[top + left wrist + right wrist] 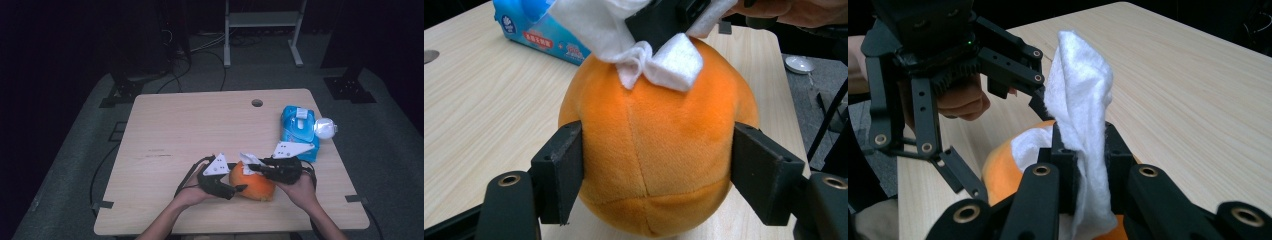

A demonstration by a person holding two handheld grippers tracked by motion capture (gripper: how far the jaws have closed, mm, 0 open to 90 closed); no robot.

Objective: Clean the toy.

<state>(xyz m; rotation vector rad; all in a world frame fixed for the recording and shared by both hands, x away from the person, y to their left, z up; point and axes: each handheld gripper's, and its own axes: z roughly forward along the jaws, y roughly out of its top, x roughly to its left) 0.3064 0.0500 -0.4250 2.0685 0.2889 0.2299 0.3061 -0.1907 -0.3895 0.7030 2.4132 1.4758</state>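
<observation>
My left gripper (656, 175) clamps the orange plush ball (659, 145) on the bench (200, 130); my right gripper (1085, 150), shut, pinches a white wipe (1080, 100) against its top.

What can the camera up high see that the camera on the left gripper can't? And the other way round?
High view: the whole table with its round hole, the person's left hand, and a white round thing beside the blue wipes pack.
Left gripper view: up close, the seams on the orange plush ball, and the left gripper with its pads against the ball's sides.
Both: the ball, the pack, and the right gripper pressing a white wipe on top of the ball.
</observation>
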